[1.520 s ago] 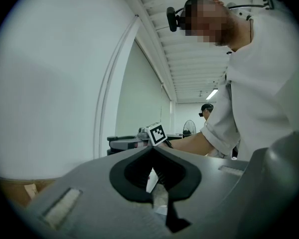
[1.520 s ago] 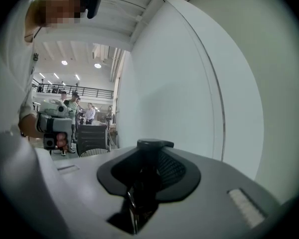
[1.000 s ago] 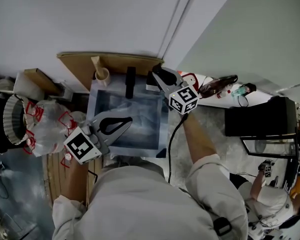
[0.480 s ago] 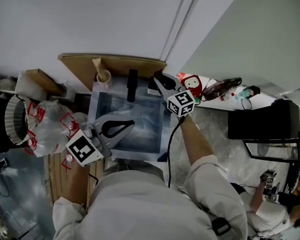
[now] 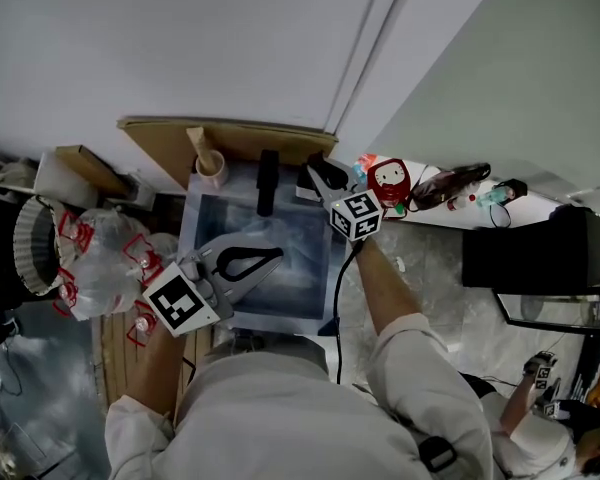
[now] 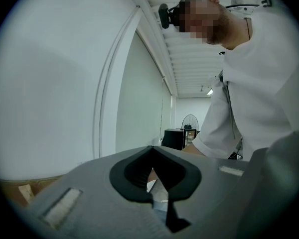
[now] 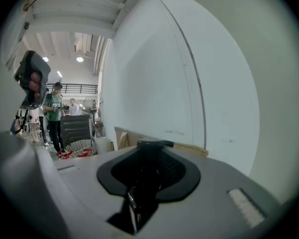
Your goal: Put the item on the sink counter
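In the head view my right gripper point(image 5: 317, 171) reaches to the far right corner of the steel sink point(image 5: 202, 280), next to the pale counter point(image 5: 405, 263). It is shut on a small dark item point(image 5: 321, 160). The right gripper view shows that dark item point(image 7: 148, 144) wedged between the jaws, its flat black top sticking out past my right gripper point(image 7: 145, 156). My left gripper point(image 5: 268, 259) hovers over the sink's near left part, shut and empty. In the left gripper view my left gripper point(image 6: 152, 151) shows its tips pressed together.
A black faucet point(image 5: 267, 181) stands at the sink's back edge, a cup point(image 5: 211, 165) holding a wooden tool to its left. A red and white figurine point(image 5: 388, 182), bottles point(image 5: 450, 182) and a black box point(image 5: 535, 256) sit to the right. Plastic bags point(image 5: 100, 258) lie left.
My right gripper has shifted slightly left with the dark item, uncovering the red figurine behind it. The left gripper has stayed over the sink.
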